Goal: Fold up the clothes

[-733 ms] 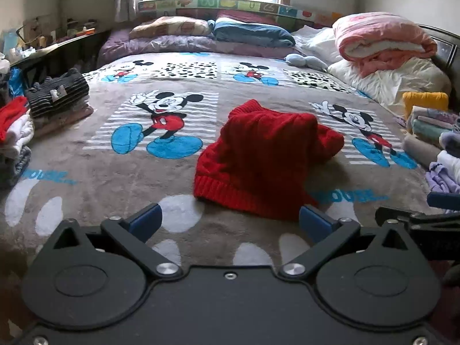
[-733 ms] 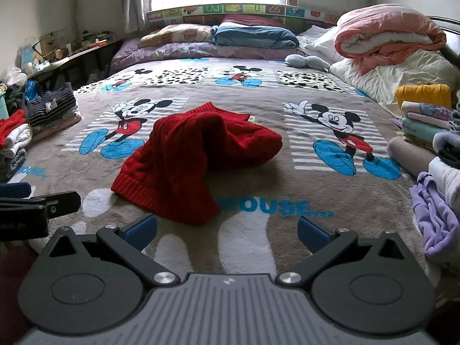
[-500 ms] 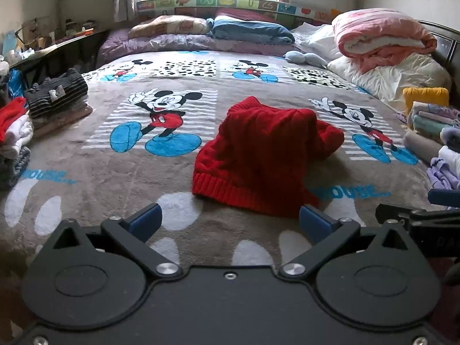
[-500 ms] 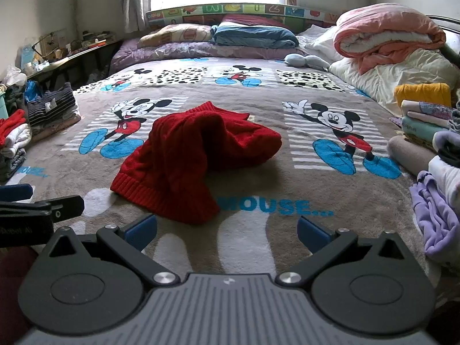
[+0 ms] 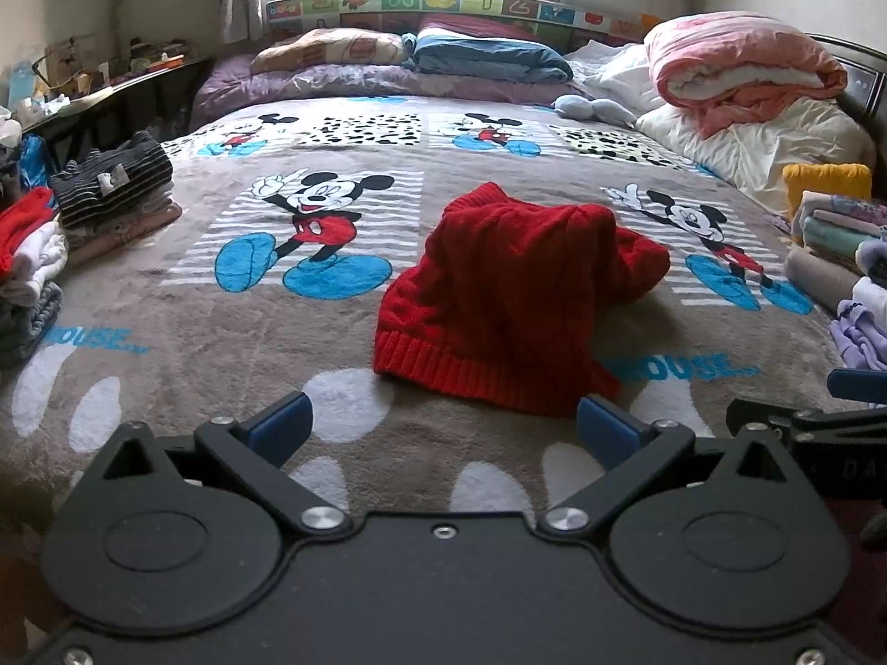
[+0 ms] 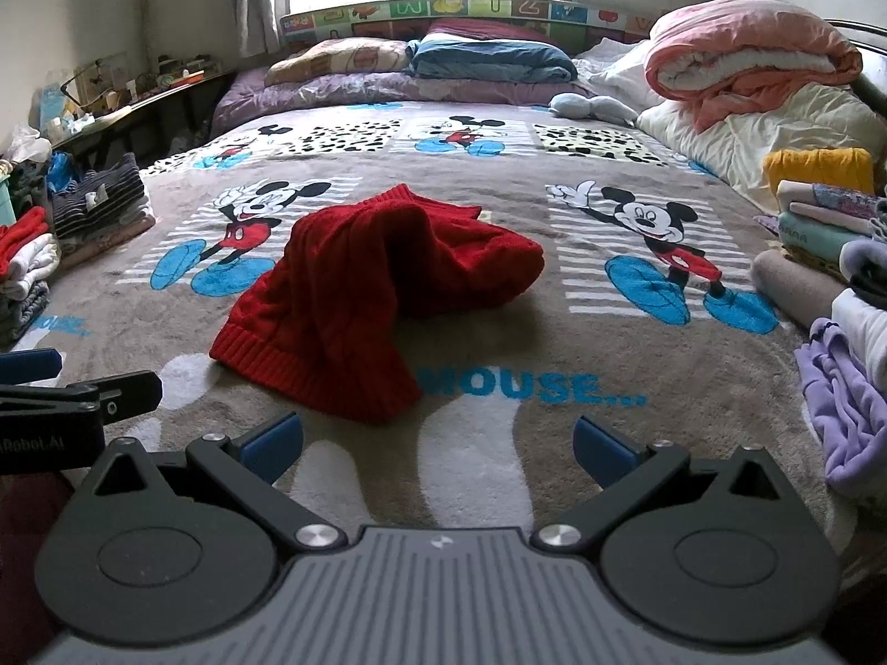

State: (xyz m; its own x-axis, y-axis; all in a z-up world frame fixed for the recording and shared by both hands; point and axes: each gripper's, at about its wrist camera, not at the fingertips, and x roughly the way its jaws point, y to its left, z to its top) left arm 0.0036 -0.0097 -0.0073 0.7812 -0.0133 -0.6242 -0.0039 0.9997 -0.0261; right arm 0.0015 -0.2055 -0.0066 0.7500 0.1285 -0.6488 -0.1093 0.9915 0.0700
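Bed [image 5: 233, 343] under grey cartoon-mouse blanket. Crumpled red sweater [image 5: 515, 299] just ahead of left gripper [image 5: 443, 429]. Folded clothes stacks at far left [image 5: 111, 188] and far right [image 6: 820, 221]. Pillows [image 5: 488, 55], pink quilt [image 5: 743, 66] beyond

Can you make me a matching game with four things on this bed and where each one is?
Things:
1. red knit sweater
2. pink quilt
3. striped dark clothes
4. yellow knit

Places:
A. rolled up on the white bedding, far right
B. on top of the folded stack at the left edge
C. crumpled in the middle of the Mickey Mouse blanket
D. at the right edge, behind the folded pastel pile

Pairs: 1-C, 2-A, 3-B, 4-D
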